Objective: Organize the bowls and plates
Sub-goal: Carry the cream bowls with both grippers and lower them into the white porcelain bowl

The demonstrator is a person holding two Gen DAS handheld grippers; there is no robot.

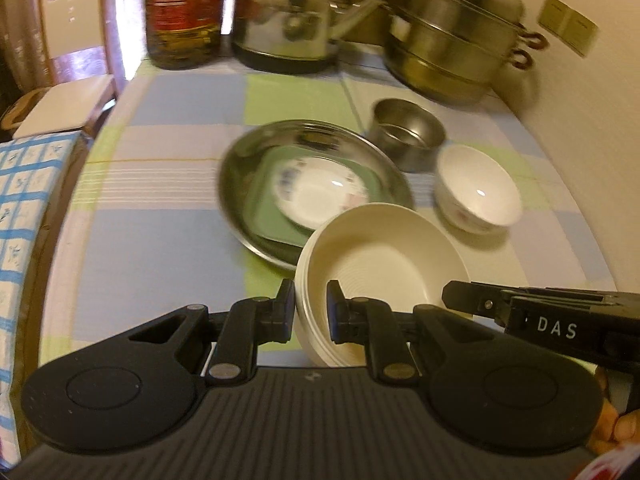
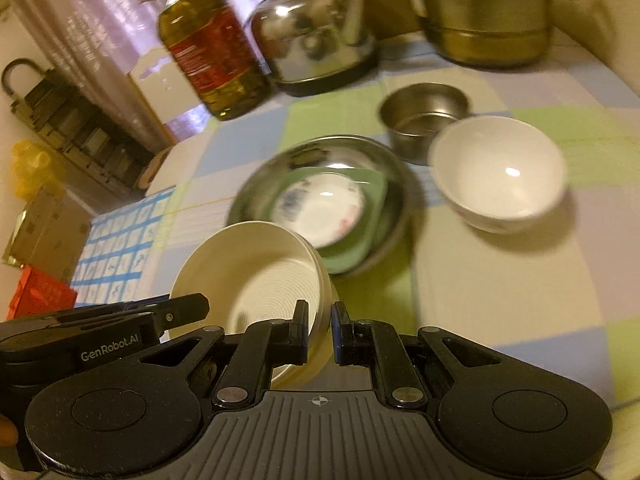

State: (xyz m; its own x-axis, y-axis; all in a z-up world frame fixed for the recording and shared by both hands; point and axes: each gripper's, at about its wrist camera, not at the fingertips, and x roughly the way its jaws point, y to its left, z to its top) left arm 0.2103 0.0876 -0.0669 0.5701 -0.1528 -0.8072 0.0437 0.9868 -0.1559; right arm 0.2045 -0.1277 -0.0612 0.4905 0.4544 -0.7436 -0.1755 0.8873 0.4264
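**Cream bowls carried by both tools toward the stacked plates**

Cream-coloured ribbed bowls (image 1: 372, 276), seemingly several nested together, are held tilted above the checked cloth of the surface (image 1: 152, 248). The left tool (image 1: 311, 312) has its jaws drawn narrow onto the stack's rim at nine o'clock; the right tool (image 2: 320, 334) is likewise clamped narrow on the opposite rim, at three o'clock. Each tool shows in the other's view, so this is a two-handed carry.

Just beyond the bowls, at twelve o'clock, sits a steel basin (image 1: 240, 184) holding a green square plate (image 1: 264, 208) with a white patterned dish (image 1: 320, 192) on top. A white porcelain bowl (image 1: 478, 190) stands at two o'clock from the carried stack, and a small steel pot (image 1: 406, 136) just behind it. An oil bottle (image 1: 182, 12), a kettle (image 1: 288, 20) and a steamer pot (image 1: 452, 36) line the far edge. Blur across both views suggests the load is in motion.

Judgement: the step in hand is transport of the cream bowls to a resting place. The plates are already grouped, so the likely destination is beside or under the white porcelain bowl. The next move calls for levelling the tilted stack, lowering it onto the cloth clear of the basin's rim, then releasing both tools together so that the stack does not tip.
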